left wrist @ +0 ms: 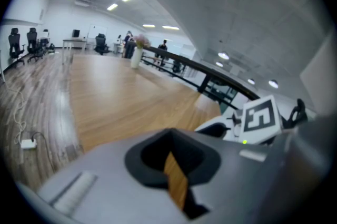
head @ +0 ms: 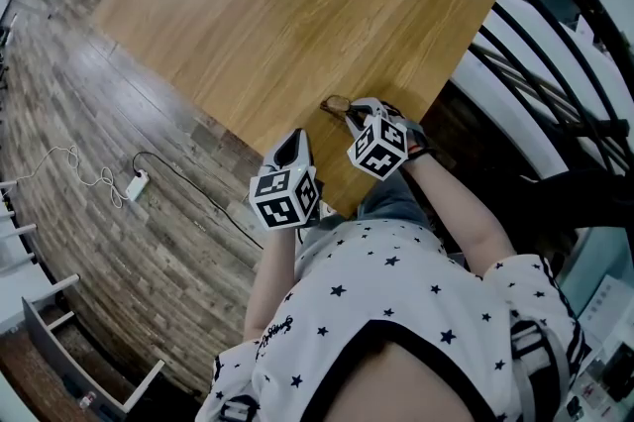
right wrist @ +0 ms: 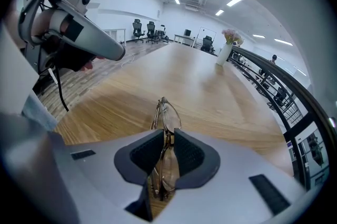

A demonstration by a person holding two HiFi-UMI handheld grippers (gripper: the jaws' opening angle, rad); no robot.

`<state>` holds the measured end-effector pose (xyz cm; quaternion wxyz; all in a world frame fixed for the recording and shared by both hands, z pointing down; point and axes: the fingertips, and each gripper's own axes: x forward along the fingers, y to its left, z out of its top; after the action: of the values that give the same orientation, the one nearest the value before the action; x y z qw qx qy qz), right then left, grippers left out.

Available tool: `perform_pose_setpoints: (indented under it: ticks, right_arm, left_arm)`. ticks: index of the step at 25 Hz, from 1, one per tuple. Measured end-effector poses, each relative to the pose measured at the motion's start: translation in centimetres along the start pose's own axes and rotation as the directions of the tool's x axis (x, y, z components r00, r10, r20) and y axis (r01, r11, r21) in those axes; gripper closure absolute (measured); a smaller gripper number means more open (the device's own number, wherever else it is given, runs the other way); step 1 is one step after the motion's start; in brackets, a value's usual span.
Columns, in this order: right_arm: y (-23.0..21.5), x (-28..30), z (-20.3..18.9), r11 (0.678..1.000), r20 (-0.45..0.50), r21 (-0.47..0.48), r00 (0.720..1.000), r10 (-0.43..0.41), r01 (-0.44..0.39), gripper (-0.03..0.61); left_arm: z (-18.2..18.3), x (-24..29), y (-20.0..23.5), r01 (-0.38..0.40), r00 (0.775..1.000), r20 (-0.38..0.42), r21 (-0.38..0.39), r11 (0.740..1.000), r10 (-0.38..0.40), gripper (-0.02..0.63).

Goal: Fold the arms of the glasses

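Room: big office, wood floor [head: 119, 212] | table [head: 297, 14]: wide, light wood | left gripper [left wrist: 169, 150]: jaws shut, nothing inside, by table edge | right gripper [right wrist: 164, 136]: jaws squeeze the glasses [right wrist: 167, 115] | glasses: between right jaws, poking out past tips, over table

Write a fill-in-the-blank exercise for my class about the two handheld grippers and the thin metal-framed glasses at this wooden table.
The right gripper is ____ on the thin metal-framed glasses.
The left gripper, jaws together, holds ____.
The white vase of flowers stands at the ____ end of the light wooden table.
Missing words: shut; nothing; far.
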<state>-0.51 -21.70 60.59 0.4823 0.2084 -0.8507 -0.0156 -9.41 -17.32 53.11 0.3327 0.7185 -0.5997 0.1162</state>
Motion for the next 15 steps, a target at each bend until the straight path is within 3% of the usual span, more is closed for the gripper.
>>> perform_pose_setpoints:
  ticks: [15]
  right_arm:
    - [0.4, -0.1, 0.3, 0.999, 0.020, 0.039, 0.999, -0.029, 0.028, 0.525]
  left_arm:
    - [-0.8, -1.7, 0.2, -0.004, 1.000, 0.010, -0.001, 1.000, 0.004, 0.607]
